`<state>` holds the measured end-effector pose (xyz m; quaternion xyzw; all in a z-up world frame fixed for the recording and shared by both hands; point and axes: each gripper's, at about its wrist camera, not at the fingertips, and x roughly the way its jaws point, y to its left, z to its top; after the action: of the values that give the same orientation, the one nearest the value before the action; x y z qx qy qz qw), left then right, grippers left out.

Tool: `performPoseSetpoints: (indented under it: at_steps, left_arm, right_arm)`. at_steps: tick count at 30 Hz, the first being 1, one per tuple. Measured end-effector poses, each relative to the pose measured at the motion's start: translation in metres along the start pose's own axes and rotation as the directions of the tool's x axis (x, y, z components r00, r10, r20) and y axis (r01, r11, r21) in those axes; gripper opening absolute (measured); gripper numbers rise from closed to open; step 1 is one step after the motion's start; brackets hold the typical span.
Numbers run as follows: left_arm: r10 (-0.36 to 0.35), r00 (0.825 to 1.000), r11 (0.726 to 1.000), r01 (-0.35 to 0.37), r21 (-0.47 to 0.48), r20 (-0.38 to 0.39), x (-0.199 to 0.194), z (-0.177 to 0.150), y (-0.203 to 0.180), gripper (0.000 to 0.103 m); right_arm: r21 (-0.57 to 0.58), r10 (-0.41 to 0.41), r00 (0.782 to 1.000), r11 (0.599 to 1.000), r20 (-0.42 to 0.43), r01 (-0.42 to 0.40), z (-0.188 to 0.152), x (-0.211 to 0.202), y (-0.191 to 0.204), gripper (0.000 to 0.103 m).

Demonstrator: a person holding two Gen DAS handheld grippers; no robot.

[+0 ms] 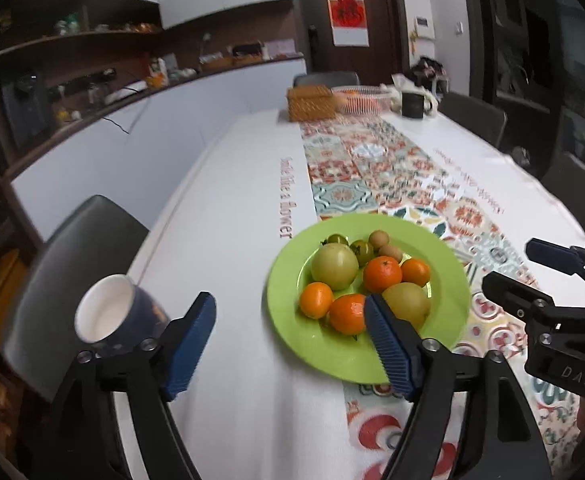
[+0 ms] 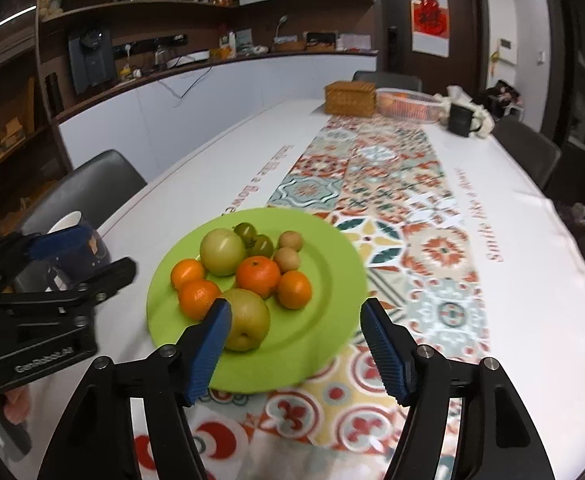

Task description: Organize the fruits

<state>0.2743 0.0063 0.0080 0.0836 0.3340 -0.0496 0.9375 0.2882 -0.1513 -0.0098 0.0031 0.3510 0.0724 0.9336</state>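
Note:
A green plate (image 1: 448,308) (image 2: 324,308) on the table holds several tangerines (image 1: 381,274) (image 2: 258,276), a pale green apple (image 1: 335,266) (image 2: 223,252), a yellow pear (image 1: 408,304) (image 2: 248,318), two small green tomatoes (image 2: 254,238) and two small brown fruits (image 2: 288,251). My left gripper (image 1: 290,312) is open and empty, above the plate's near left edge. My right gripper (image 2: 294,320) is open and empty, above the plate's near right part; it also shows in the left wrist view (image 1: 512,268).
A dark blue mug (image 1: 112,312) (image 2: 76,240) stands left of the plate near the table edge. A patterned runner (image 2: 392,208) crosses the white tablecloth. At the far end stand a wicker box (image 2: 350,98), a basket of fruit (image 2: 406,104) and a black mug (image 2: 460,120). Chairs surround the table.

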Motion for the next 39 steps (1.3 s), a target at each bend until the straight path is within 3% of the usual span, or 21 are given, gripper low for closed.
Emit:
performPoseSetpoints:
  at_steps: [15,27,39]
  left_arm:
    - [0.025,0.992,0.999,-0.020,-0.048,0.121,-0.118,-0.030,-0.022,0.103]
    - [0.026,0.984,0.998,-0.015,-0.064,0.174,-0.175,-0.068,-0.038,0.103]
    - [0.031,0.979,0.998,-0.020,-0.057,0.203,-0.208,-0.091,-0.048,0.103]
  right_arm:
    - [0.007,-0.038,0.990,0.999,0.137,0.037,-0.031,-0.120,-0.007,0.083]
    - [0.025,-0.034,0.981,0.999,0.190,0.029,-0.068,-0.179,-0.010,0.087]
    - [0.029,-0.037,0.978,0.999,0.205,0.032,-0.097,-0.207,-0.009,0.087]
